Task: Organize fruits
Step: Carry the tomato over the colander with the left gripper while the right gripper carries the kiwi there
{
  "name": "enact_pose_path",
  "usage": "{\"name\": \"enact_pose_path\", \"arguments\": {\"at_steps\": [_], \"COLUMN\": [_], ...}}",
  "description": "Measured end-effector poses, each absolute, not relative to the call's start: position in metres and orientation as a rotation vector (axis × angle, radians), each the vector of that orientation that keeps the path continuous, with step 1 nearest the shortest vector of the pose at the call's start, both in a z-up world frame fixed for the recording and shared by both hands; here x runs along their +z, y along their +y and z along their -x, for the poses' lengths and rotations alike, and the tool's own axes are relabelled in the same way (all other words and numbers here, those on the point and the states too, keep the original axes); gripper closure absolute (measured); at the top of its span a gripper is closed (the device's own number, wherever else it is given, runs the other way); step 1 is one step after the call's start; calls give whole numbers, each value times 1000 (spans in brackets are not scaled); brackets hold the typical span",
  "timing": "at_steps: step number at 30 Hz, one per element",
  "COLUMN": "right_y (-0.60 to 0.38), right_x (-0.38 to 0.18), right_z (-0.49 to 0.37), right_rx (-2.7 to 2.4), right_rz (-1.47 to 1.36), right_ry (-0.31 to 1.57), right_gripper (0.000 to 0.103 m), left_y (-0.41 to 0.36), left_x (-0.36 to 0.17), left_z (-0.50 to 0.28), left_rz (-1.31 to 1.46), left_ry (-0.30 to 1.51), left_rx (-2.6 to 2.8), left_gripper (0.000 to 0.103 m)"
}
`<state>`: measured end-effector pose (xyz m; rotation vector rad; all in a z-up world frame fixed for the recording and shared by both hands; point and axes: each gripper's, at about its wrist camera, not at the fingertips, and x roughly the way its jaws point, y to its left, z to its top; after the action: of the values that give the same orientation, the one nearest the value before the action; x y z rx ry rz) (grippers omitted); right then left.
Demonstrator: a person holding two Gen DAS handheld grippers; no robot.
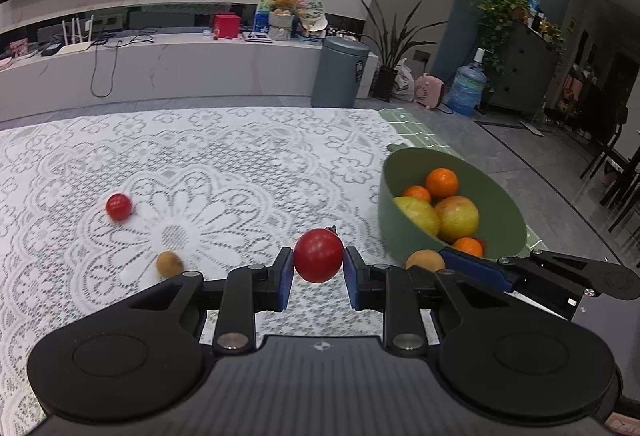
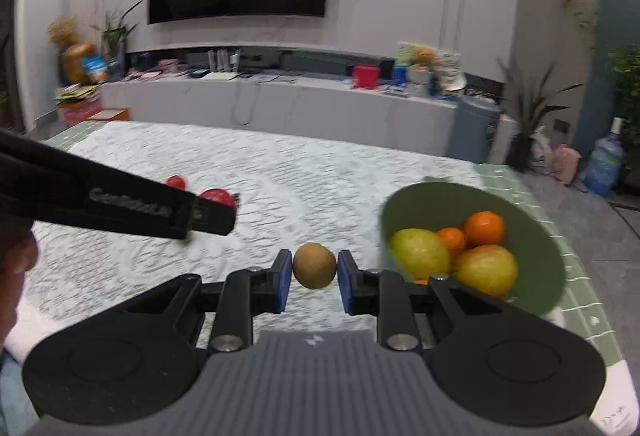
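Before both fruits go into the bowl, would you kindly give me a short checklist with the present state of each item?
1. Left hand-held gripper grips the red fruit: ok, both pads touch its sides.
2. Right hand-held gripper grips the brown fruit: ok, it sits between the pads.
3. Both fruits lifted off the lace cloth: cannot tell.
4. Green bowl has room: ok, oranges and yellow fruits fill only its lower part.
5. The two grippers are apart: not ok, the right one lies close beside the left, by the bowl's rim.
6. Fruit left on the cloth: not ok, a small red fruit and another brown fruit remain.
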<state>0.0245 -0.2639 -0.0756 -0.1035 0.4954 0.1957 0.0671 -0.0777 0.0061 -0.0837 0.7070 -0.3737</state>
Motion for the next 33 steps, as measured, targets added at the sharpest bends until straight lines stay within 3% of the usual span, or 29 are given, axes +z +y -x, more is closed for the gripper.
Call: {"name": "enact_pose_path", "arguments": {"at_steps": [16, 20, 23, 33], "right_y": [-322, -326, -321, -290], "right_x": [-49, -63, -81, -127], "right_z": [-42, -36, -32, -47], "right_rx": [139, 169, 201, 238], "right_rz": [104, 49, 19, 70], "right_ry": [514, 560, 610, 733], "right_gripper": [97, 92, 78, 77], "left_y": [-127, -123, -117, -96], "left_x": [36, 29, 18, -4], "left_z": [-91, -96, -99, -95], "left_rz": [82, 83, 82, 89], "left_ry": [644, 662, 695, 765], "left_rx": [-498, -498, -478, -423], "left_gripper": [73, 73, 73, 73]}}
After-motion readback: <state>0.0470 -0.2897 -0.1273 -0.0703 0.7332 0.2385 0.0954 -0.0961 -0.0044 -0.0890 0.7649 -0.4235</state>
